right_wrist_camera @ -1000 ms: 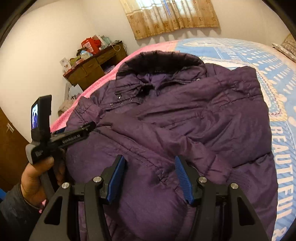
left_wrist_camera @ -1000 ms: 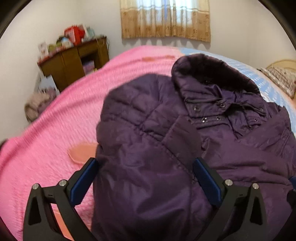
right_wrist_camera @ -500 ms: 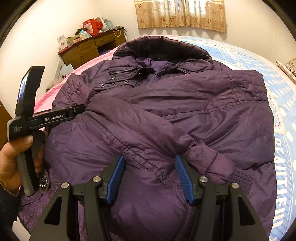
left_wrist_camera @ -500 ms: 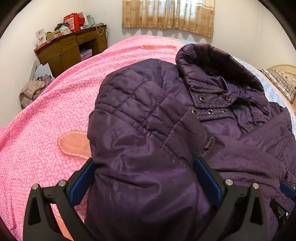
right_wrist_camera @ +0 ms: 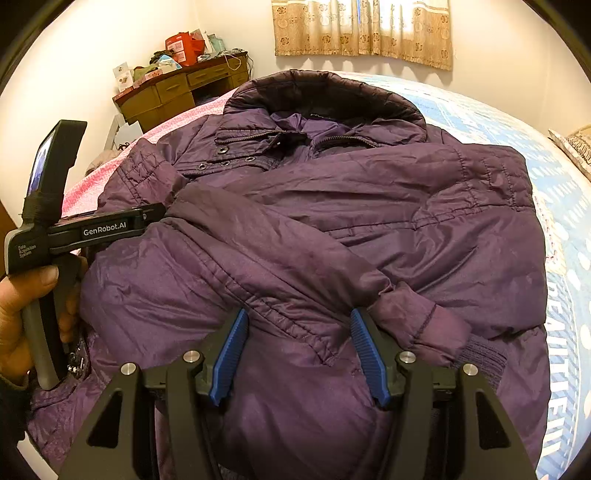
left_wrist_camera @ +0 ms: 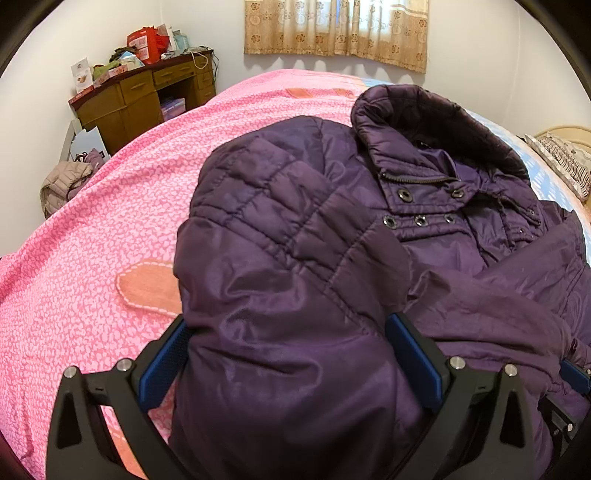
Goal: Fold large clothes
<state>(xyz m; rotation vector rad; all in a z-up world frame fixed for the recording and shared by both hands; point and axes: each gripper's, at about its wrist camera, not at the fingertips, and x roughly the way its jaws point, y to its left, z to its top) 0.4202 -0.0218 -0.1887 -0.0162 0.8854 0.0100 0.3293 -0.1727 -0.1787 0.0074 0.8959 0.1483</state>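
Note:
A dark purple padded jacket (right_wrist_camera: pixel 369 206) lies front up on the bed, hood far, one sleeve (right_wrist_camera: pixel 295 258) folded across its chest. My right gripper (right_wrist_camera: pixel 297 354) is at the near hem, its blue pads pressed on a thick bunch of fabric that fills the jaws. My left gripper (left_wrist_camera: pixel 290 354) stands wide at the jacket's (left_wrist_camera: pixel 295 258) left side, and a bulky quilted fold fills the gap from pad to pad. In the right wrist view a hand (right_wrist_camera: pixel 18 317) holds the left tool's black body (right_wrist_camera: pixel 103 230); its fingertips are hidden.
The bed carries a pink cover (left_wrist_camera: pixel 92 258) on the left and a blue printed cover (right_wrist_camera: pixel 565 236) on the right. A cluttered wooden desk (left_wrist_camera: pixel 144 99) stands against the far wall, with a beige garment (left_wrist_camera: pixel 62 184) below it. Curtains (left_wrist_camera: pixel 336 29) hang behind; a pillow (left_wrist_camera: pixel 565 166) lies far right.
The right wrist view has rolled level and sunk slightly toward the jacket. The left view has steadied from blur. Both jaw gaps and the fabric in them look the same.

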